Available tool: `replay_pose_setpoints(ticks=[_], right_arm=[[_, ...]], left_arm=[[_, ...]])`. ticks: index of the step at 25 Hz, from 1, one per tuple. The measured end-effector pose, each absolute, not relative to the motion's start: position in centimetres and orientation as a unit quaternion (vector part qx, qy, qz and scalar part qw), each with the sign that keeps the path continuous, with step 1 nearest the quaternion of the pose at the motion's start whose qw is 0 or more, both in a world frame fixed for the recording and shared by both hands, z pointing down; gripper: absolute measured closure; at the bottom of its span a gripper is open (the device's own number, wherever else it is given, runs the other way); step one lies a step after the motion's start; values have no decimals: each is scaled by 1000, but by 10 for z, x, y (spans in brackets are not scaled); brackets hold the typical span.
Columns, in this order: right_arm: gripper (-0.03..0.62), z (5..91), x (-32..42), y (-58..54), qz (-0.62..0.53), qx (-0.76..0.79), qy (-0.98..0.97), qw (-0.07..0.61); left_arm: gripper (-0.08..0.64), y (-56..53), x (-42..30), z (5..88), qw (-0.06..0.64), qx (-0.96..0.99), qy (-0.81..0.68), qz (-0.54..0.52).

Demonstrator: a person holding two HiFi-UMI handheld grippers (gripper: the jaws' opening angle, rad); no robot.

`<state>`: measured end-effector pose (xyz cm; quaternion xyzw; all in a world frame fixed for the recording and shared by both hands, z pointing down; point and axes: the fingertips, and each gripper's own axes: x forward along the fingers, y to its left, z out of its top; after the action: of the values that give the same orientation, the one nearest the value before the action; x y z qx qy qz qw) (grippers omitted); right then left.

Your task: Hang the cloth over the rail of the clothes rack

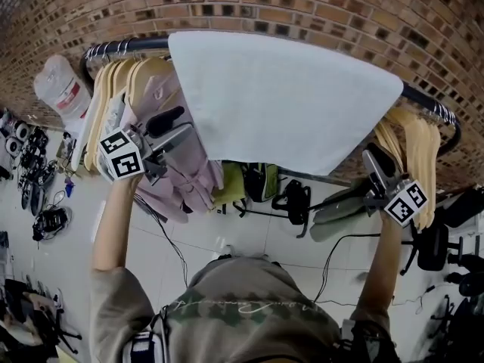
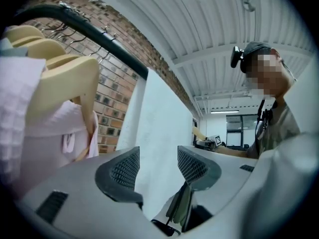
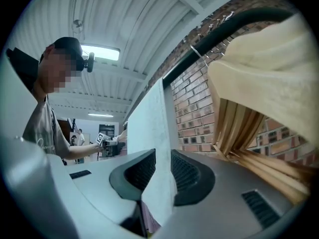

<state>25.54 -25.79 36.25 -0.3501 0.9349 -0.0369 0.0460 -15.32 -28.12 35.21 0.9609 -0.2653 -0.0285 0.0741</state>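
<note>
Cloth (image 1: 280,100) is hanging draped over the rail (image 1: 125,46), spreading wide in front of the brick wall (image 1: 318,6). Your left gripper (image 2: 158,166) is standing open, its fingers (image 2: 124,168) well apart. The cloth's left edge is showing in the gap, and neither pad is pressing it. Your right gripper (image 3: 160,171) is pinching the cloth's right edge, fingers gripping it from both sides. A pink garment (image 1: 181,165) is hanging just beside the left gripper. Wooden hangers (image 1: 412,138) are hanging on the rail just beside the right gripper.
</note>
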Motion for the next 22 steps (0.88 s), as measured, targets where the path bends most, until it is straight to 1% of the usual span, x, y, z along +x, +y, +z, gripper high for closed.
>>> replay_pose_setpoints(ticks=[3, 7, 8, 9, 10, 13, 18, 21, 22], right_arm=[[518, 356, 242, -249, -5, -332, 942, 52], [518, 343, 227, -240, 26, -312, 947, 71], [518, 341, 223, -239, 27, -309, 948, 74], [518, 339, 220, -239, 28, -306, 949, 75], [518, 339, 215, -237, 29, -301, 950, 75], [518, 343, 198, -231, 35, -284, 956, 62], [518, 353, 171, -223, 26, -279, 959, 29], [522, 354, 156, -210, 20, -280, 960, 24], [557, 352, 153, -207, 21, -282, 959, 28]], left_arm=[[328, -264, -136, 351, 47, 973, -224, -20], [333, -254, -121, 364, 16, 973, -229, 30], [390, -254, -119, 365, 14, 972, -234, 34], [527, -253, -119, 365, 17, 971, -238, 30], [555, -252, -119, 365, 26, 971, -239, 22], [555, -243, -116, 364, 54, 974, -220, 3], [555, -235, -115, 369, 58, 976, -208, -5], [555, -228, -118, 371, 57, 978, -201, -13], [555, -226, -118, 372, 53, 979, -197, -10]])
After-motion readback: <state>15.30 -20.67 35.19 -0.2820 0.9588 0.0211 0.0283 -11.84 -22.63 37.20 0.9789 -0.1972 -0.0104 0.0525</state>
